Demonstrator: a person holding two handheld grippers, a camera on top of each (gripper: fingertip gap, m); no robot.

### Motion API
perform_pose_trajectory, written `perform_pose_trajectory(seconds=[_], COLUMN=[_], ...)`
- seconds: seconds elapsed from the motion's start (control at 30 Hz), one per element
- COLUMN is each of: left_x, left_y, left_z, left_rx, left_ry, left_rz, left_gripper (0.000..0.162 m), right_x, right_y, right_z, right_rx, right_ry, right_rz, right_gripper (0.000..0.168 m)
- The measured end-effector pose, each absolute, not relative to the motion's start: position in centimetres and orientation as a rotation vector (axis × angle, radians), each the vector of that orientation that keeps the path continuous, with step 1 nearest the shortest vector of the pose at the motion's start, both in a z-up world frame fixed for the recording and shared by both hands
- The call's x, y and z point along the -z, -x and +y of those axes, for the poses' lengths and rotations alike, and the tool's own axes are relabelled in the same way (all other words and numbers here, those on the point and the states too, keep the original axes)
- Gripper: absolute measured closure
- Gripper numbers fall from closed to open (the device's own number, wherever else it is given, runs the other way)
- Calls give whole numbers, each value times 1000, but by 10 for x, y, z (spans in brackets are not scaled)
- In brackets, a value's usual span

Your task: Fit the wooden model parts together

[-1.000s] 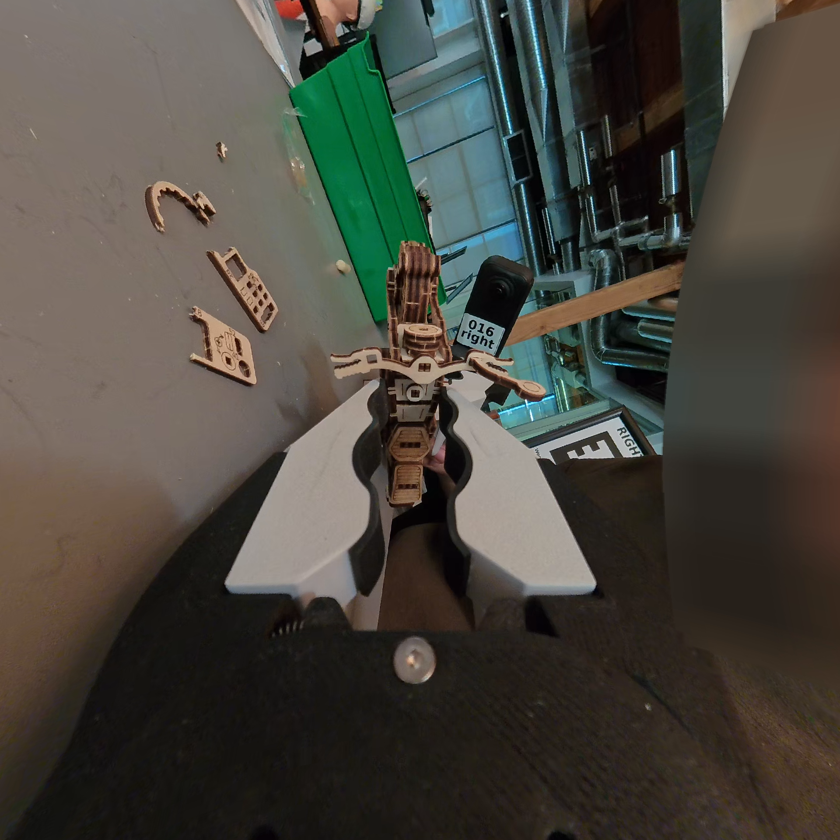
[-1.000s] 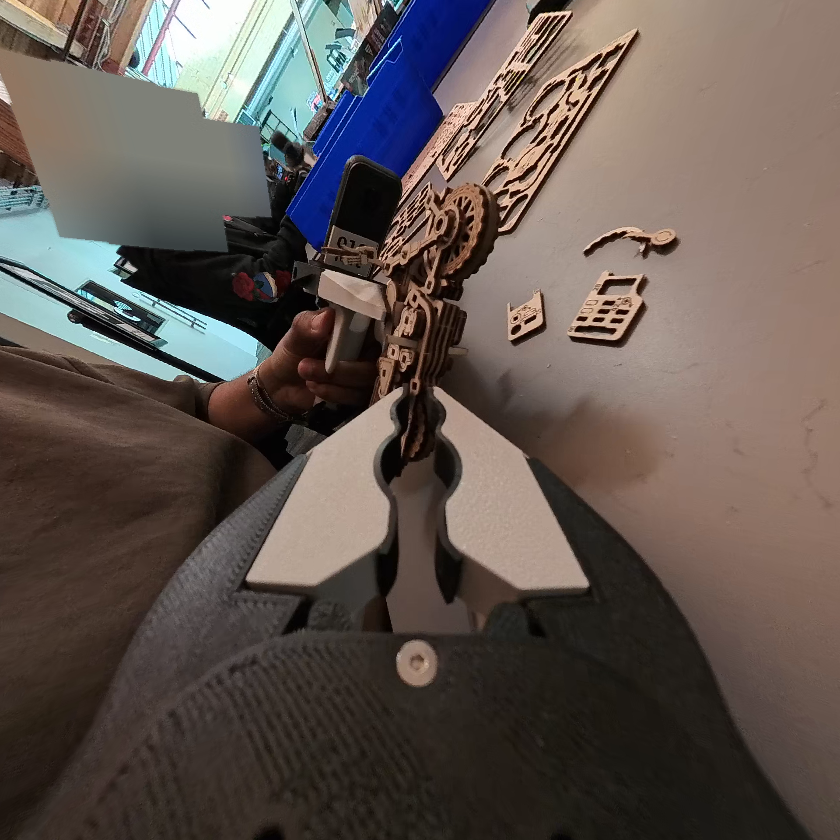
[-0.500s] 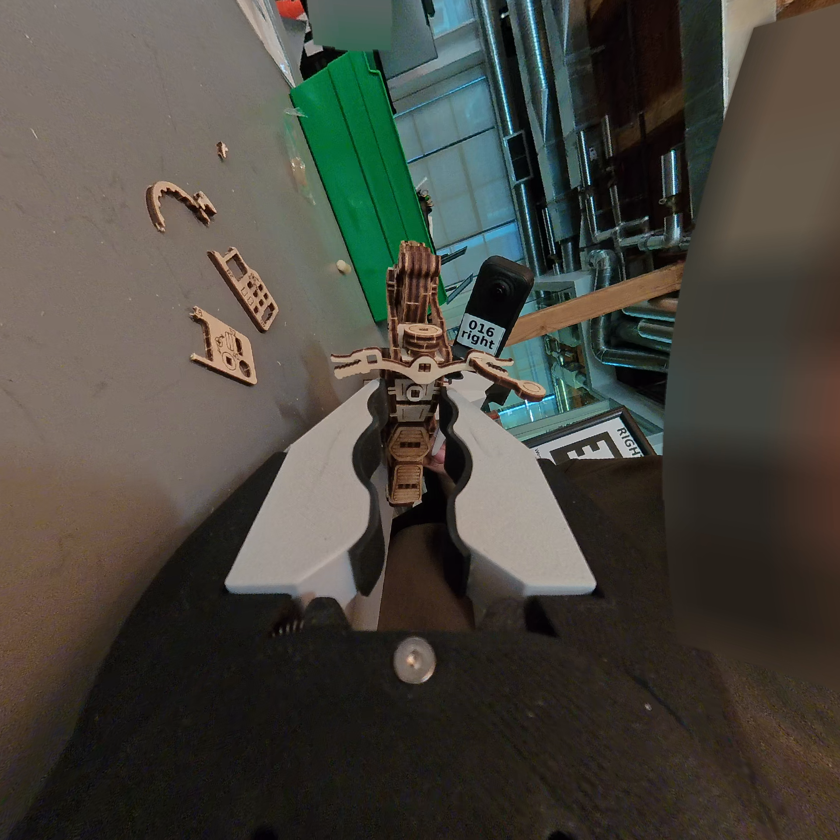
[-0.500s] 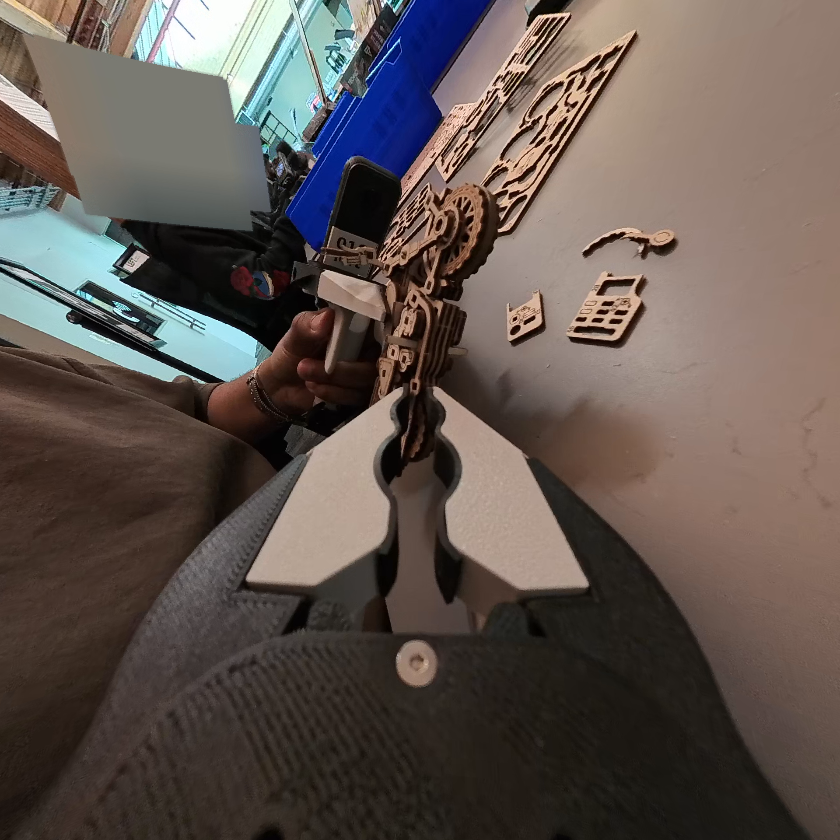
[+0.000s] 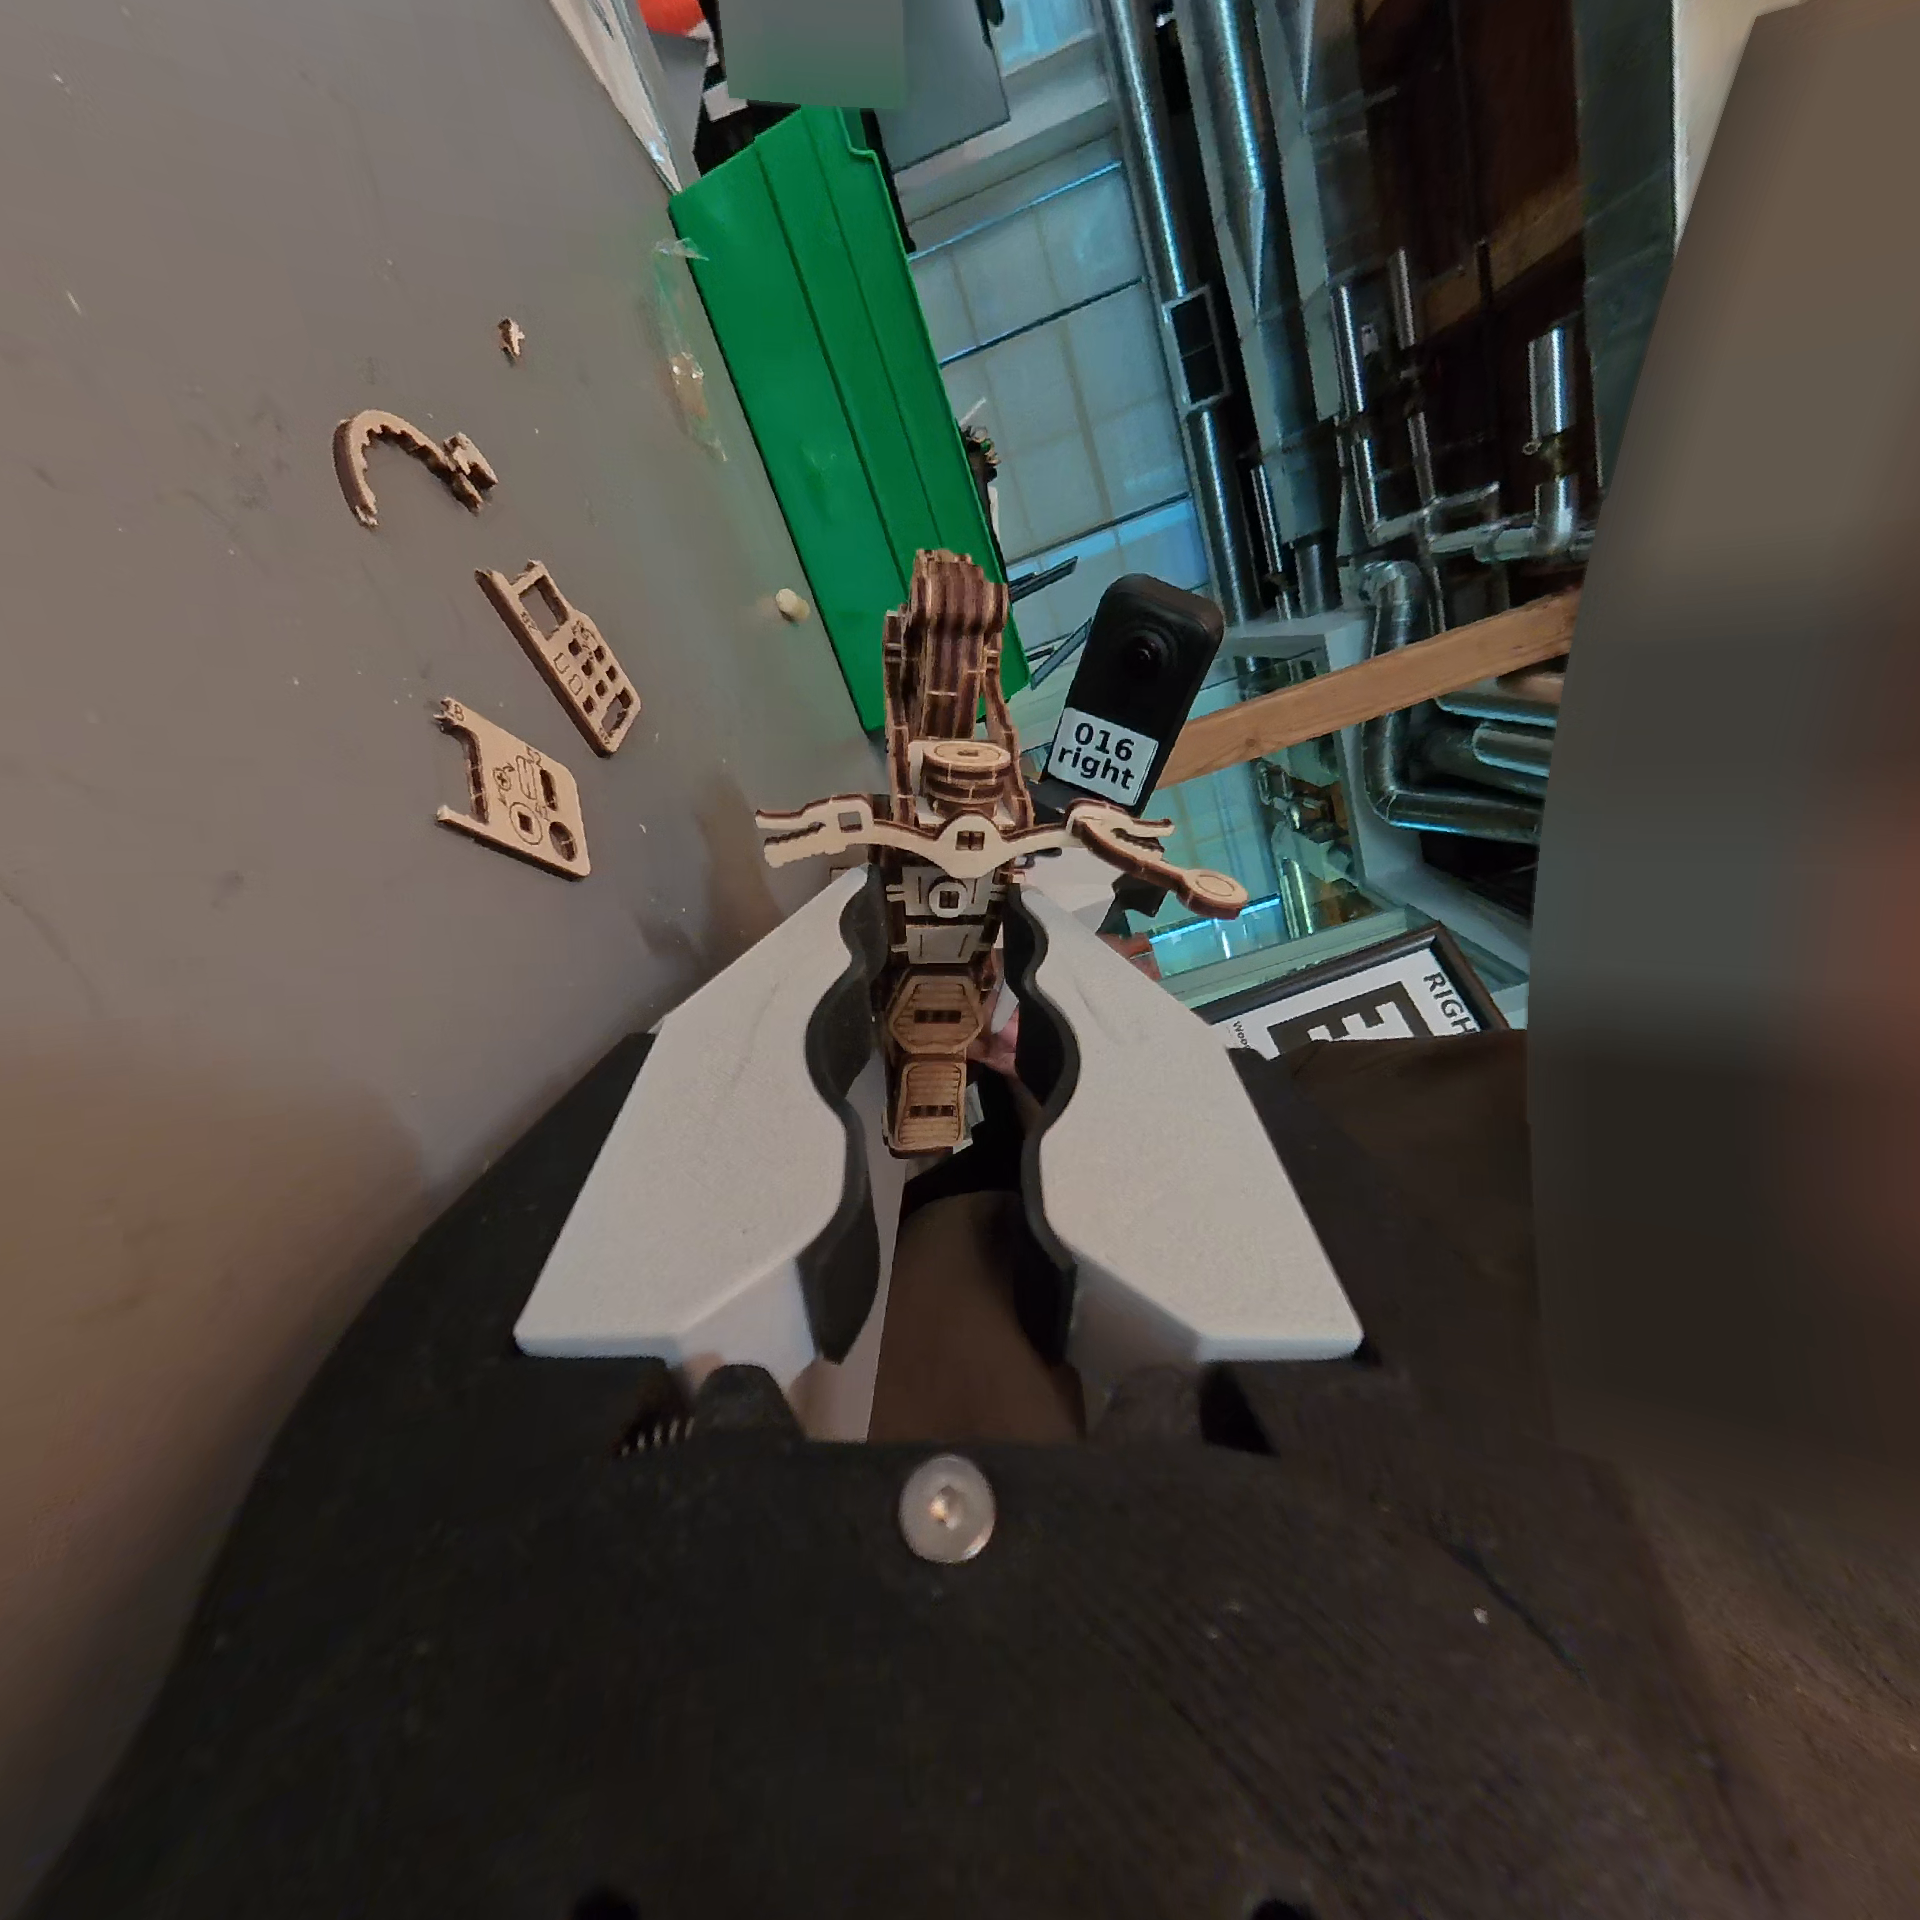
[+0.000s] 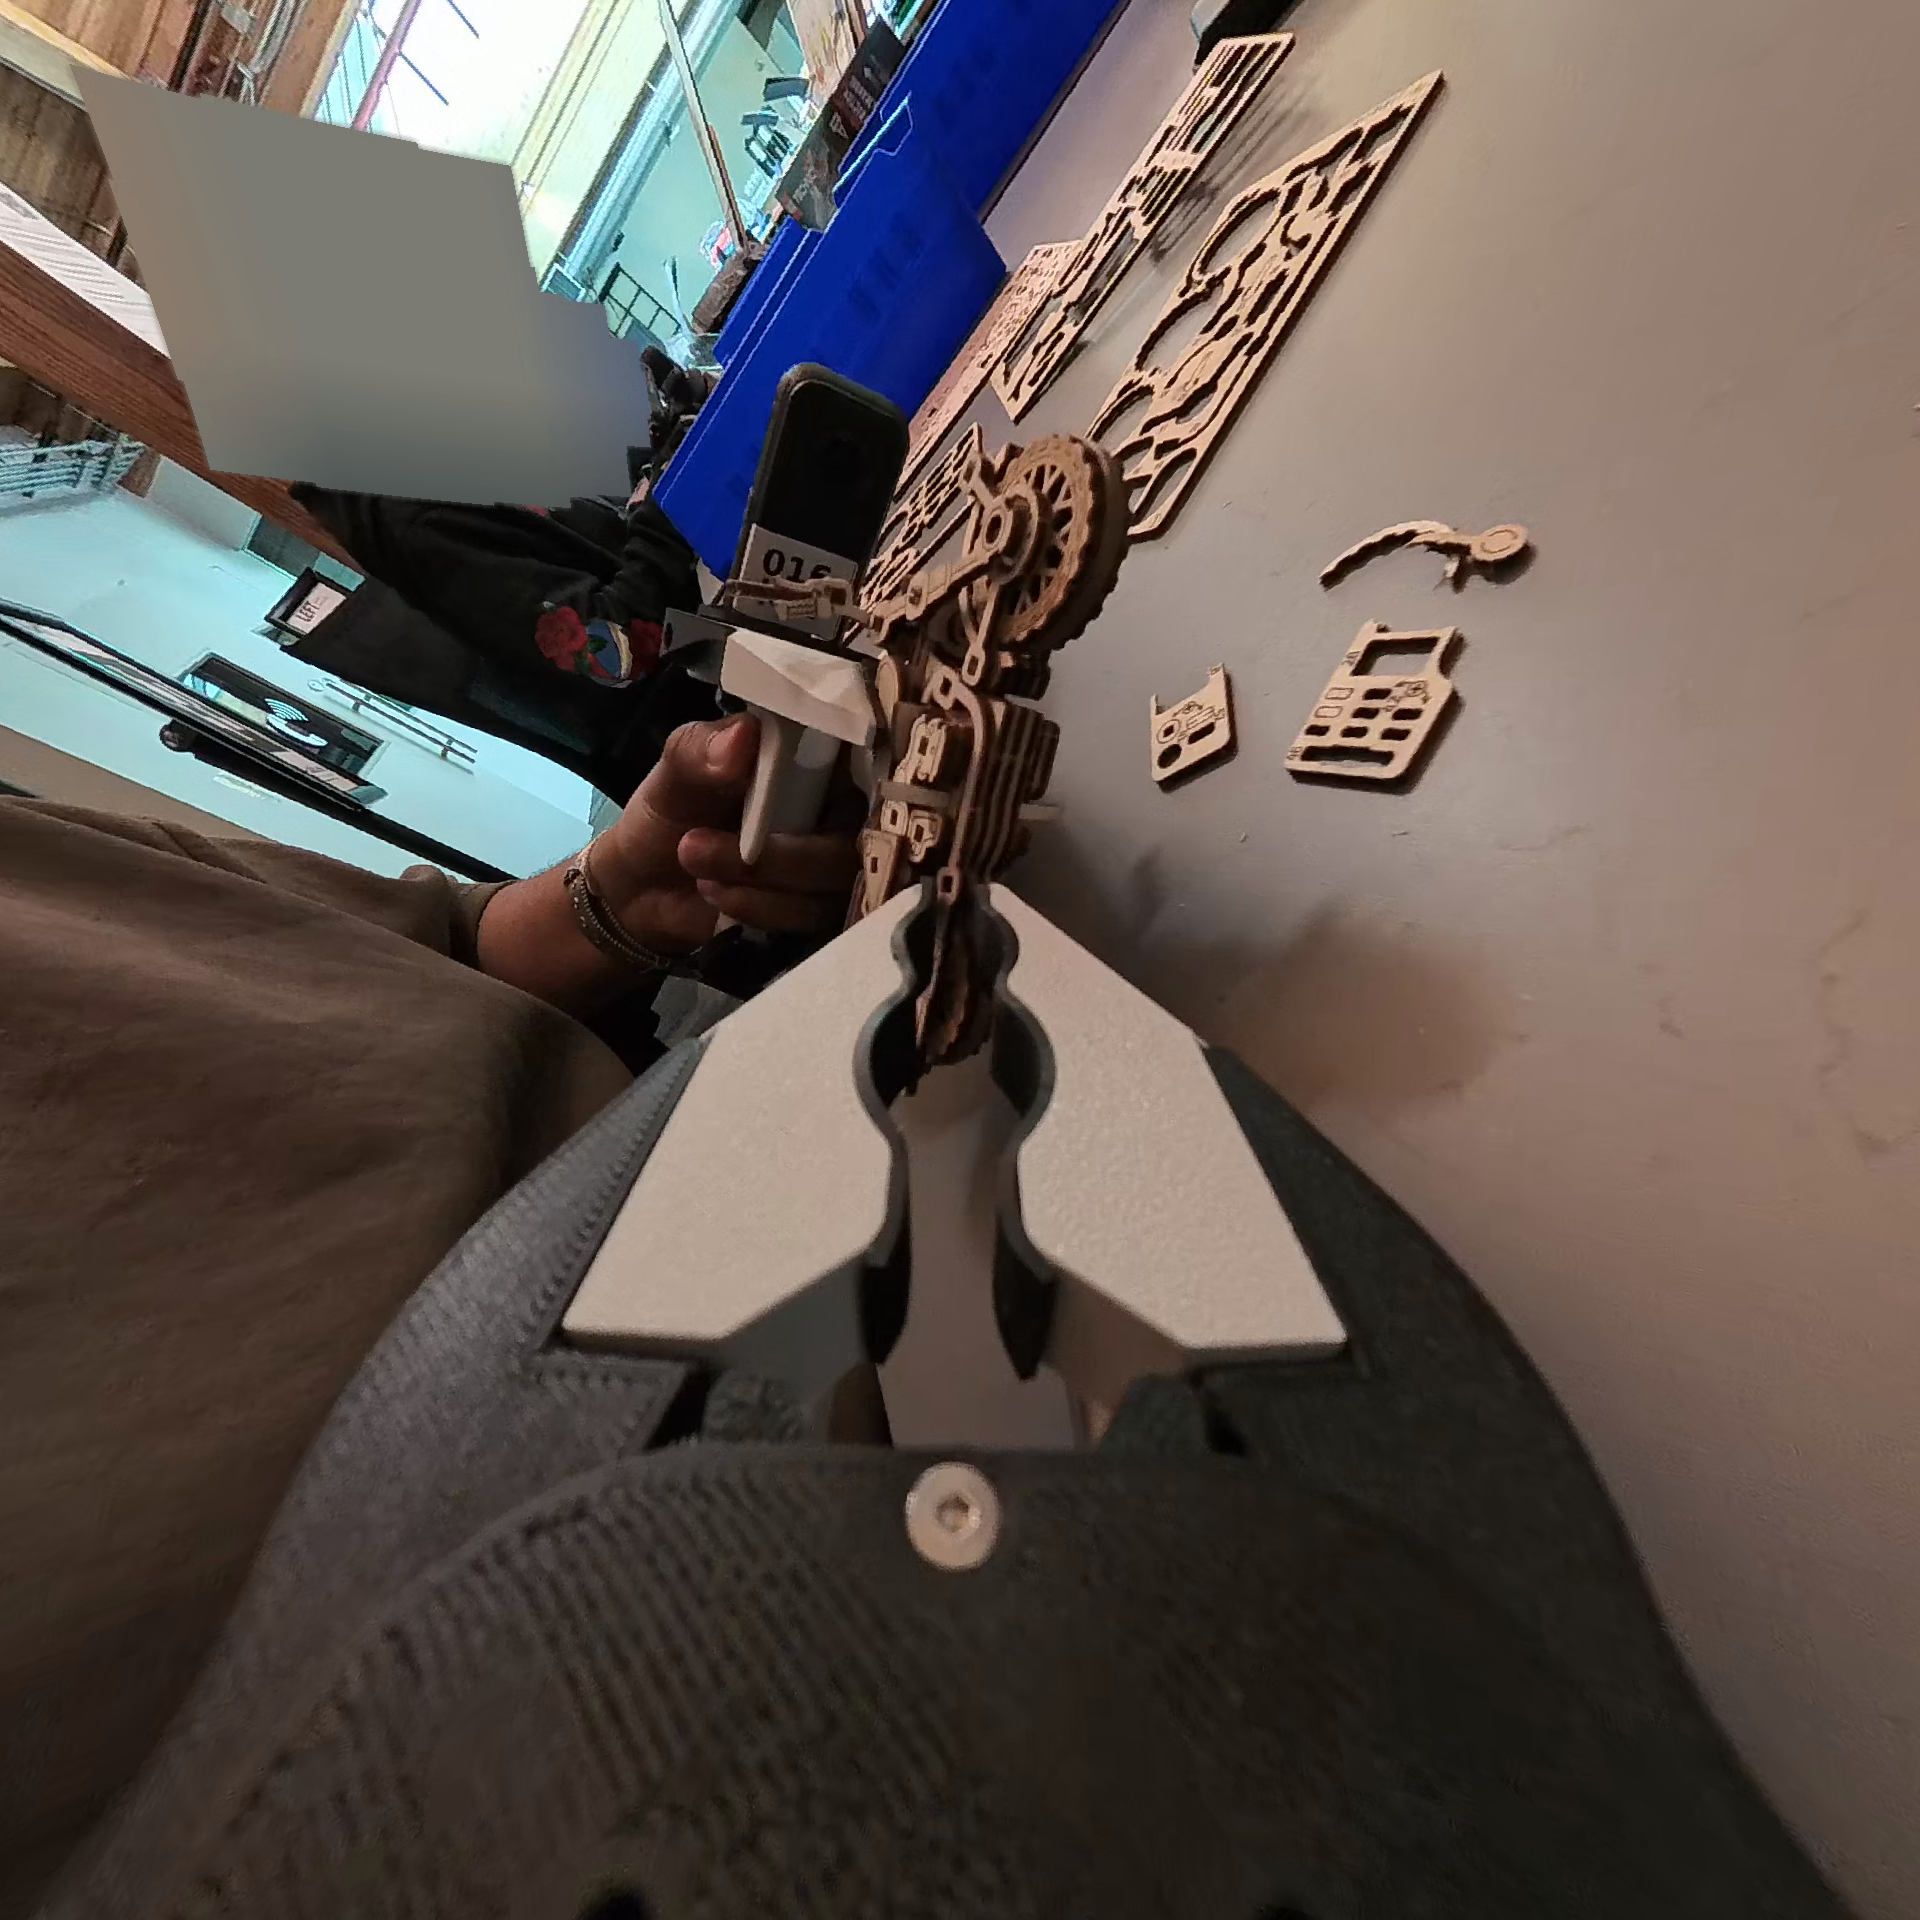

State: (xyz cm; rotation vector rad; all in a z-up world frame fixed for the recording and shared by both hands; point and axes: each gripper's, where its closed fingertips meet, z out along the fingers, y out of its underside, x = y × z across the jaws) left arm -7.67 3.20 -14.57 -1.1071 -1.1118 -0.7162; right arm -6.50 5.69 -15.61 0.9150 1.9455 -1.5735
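Observation:
A wooden motorcycle model (image 5: 940, 935) is held in the air between both grippers, beside the grey table (image 5: 208, 935). My left gripper (image 5: 940, 894) is shut on its front body, just below the handlebars (image 5: 966, 831). My right gripper (image 6: 954, 899) is shut on the model's other end, with the spoked wheel (image 6: 1055, 530) at the far end. The model (image 6: 966, 707) shows side-on in the right wrist view, where the left gripper (image 6: 795, 686) and the hand holding it (image 6: 696, 831) also appear. Three loose wooden parts lie on the table: a curved piece (image 5: 384, 457), a grid piece (image 5: 561, 655) and a flat plate (image 5: 514, 795).
The same loose parts (image 6: 1371, 701) lie to the right of the model in the right wrist view. Cut-out wooden sheets (image 6: 1247, 260) lie farther back on the table. A green bin (image 5: 831, 364) and blue bins (image 6: 862, 281) stand at the table's far edges. A brown sleeve (image 6: 260, 1091) fills the left.

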Motion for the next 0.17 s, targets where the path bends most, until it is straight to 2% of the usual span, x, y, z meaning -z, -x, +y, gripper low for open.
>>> perform_pose_trajectory(seconds=[0.03,0.17], left_x=[146,146], left_y=[77,77], left_z=[32,32], left_rx=[719,721], left_ry=[1103,1101], left_rz=[-1113,-1114], left_gripper=[142,142], right_x=[156,156], right_y=[65,65], right_z=[57,57], right_rx=[1574,1574], right_ry=[-916,-917], right_rz=[1943,1938], right_gripper=[164,164])
